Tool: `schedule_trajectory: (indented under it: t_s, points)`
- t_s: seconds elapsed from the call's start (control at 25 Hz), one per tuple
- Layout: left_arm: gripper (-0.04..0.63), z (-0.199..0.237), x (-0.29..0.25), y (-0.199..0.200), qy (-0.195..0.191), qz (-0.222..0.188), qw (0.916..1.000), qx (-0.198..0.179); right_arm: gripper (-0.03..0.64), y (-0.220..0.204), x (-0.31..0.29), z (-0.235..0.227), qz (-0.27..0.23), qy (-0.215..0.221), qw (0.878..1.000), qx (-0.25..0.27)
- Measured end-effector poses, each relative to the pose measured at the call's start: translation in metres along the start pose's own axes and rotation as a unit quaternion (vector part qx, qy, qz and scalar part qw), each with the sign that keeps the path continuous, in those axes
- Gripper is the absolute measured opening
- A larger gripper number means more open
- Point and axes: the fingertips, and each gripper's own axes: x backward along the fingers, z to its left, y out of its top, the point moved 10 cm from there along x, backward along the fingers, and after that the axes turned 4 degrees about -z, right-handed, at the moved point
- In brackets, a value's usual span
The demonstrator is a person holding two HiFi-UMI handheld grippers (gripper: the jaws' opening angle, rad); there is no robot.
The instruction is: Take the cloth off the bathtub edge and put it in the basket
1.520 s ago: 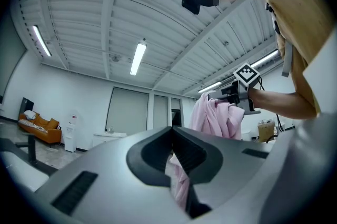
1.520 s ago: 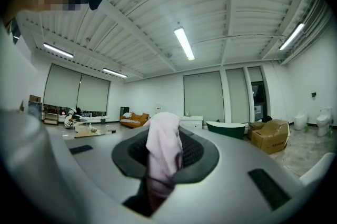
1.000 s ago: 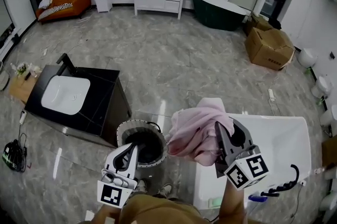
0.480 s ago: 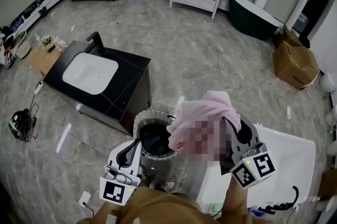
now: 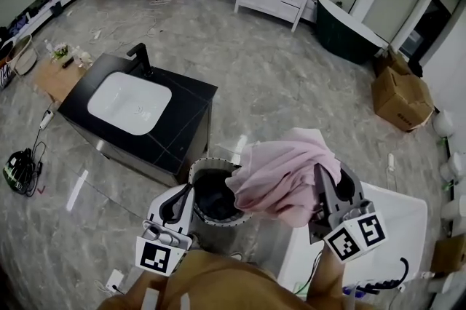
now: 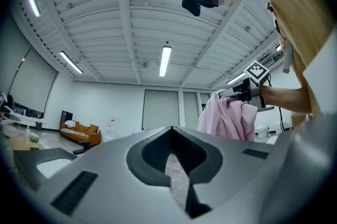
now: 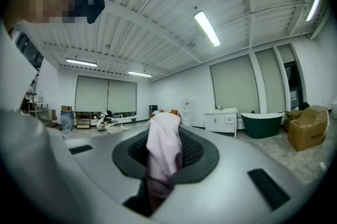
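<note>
Head view: the right gripper is clamping narrow on the pink cloth and carrying it in the air. The cloth is bunching over the jaws and hanging to their left. Against a second ago, the cloth is sitting further left relative to the basket. Its left fringe is now overlapping the basket's right rim, where before it was hanging beside it. The white bathtub is lying near right and its edge is showing no cloth. So the pick-up looks done and the carry nearly over. My guess is that the bulk still needs to go left over the opening before any release. The left gripper is hovering at the basket's near-left rim, with its jaws looking together and nothing in them. The black sink cabinet is standing just behind the basket.

Left gripper view: the jaw tips are meeting and gripping nothing, which the head view only hints at. It is also showing the cloth from the side, draping well below the right gripper, so its hang length is showing here. The basket is not showing.

Right gripper view: a fold of pink cloth is standing pinched between the jaws, filling the gap and confirming the grip. The basket is out of frame here too. Only the head view is giving cloth-to-basket alignment.
</note>
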Motion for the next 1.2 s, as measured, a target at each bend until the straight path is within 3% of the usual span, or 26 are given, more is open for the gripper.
schedule_trajectory:
  t_s: [0.28, 0.44, 0.56, 0.88, 1.0, 1.2]
  points:
    - [0.008, 0.047, -0.010, -0.009, -0.034, 0.006, 0.9992, 0.019, 0.075, -0.002, -0.011, 0.027, 0.001, -0.043, 0.999, 0.009]
    - [0.008, 0.060, -0.023, 0.000, -0.047, -0.029, 0.9983, 0.019, 0.075, -0.006, -0.018, 0.033, 0.010, -0.053, 0.999, 0.006]
    - [0.008, 0.061, -0.029, -0.002, -0.050, -0.023, 0.9983, 0.019, 0.075, -0.008, -0.020, 0.030, 0.016, -0.052, 0.999, 0.000]
    - [0.008, 0.043, -0.043, -0.003, -0.031, 0.012, 0.9992, 0.020, 0.069, -0.009, -0.027, 0.010, 0.022, -0.029, 0.999, -0.002]
    - [0.008, 0.039, -0.046, -0.002, -0.025, -0.001, 0.9996, 0.011, 0.064, -0.009, -0.032, 0.004, 0.016, -0.013, 1.000, -0.001]
    - [0.008, 0.032, -0.045, -0.019, -0.015, 0.040, 0.9989, 0.016, 0.060, -0.042, -0.066, 0.007, 0.063, 0.041, 0.997, 0.015]
